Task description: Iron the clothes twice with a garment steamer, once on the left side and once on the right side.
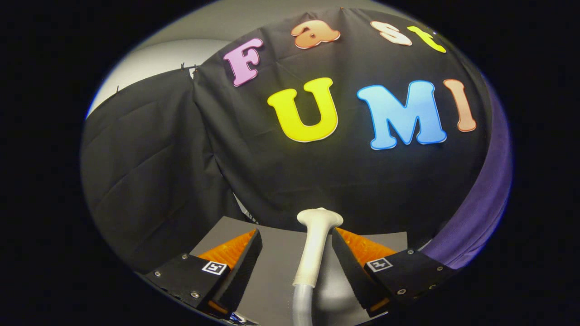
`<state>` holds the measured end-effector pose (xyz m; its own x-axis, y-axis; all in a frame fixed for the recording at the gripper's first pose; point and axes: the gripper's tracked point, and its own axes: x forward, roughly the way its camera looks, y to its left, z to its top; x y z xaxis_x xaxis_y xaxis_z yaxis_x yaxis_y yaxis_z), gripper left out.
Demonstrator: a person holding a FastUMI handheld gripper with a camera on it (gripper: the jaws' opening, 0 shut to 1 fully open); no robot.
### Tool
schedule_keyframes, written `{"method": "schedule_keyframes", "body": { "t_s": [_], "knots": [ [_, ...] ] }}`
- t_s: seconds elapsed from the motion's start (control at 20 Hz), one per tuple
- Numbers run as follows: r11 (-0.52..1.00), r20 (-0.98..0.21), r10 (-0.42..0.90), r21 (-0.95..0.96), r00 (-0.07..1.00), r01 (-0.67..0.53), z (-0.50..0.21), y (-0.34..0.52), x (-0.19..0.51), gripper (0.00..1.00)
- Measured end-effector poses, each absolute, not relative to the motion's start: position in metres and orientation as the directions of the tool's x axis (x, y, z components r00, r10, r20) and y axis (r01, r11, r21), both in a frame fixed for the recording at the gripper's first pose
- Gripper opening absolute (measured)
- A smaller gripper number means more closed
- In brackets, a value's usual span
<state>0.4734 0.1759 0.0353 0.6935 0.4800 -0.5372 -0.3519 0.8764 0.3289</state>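
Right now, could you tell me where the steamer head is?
In the gripper view the steamer head stands upright between the open gripper fingers, closer to the right one, above the grey table and before the black cloth wall.

No word or number you can read, a square coded marker on each finger of your gripper, fingers spread around the steamer handle

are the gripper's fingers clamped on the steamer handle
No, the gripper is open: the steamer stands between its fingers, near the right one, with a clear gap on the left.

Camera on the tongs, facing forward, seemingly close to black cloth wall
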Motion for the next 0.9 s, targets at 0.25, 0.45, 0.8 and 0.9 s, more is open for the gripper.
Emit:
{"method": "schedule_keyframes", "body": {
  "t_s": [0.25, 0.45, 0.8, 0.9],
  "knots": [
    [0.876, -0.621, 0.482, 0.345, 0.618, -0.336, -0.009, 0.19, 0.487, 0.96],
    [0.884, -0.676, 0.467, 0.336, 0.57, -0.325, -0.038, 0.199, 0.493, 0.96],
    [0.884, -0.751, 0.467, 0.4, 0.466, -0.242, -0.072, 0.199, 0.497, 0.86],
    [0.888, -0.771, 0.46, 0.401, 0.44, -0.225, -0.081, 0.195, 0.496, 0.78]
  ]
}}
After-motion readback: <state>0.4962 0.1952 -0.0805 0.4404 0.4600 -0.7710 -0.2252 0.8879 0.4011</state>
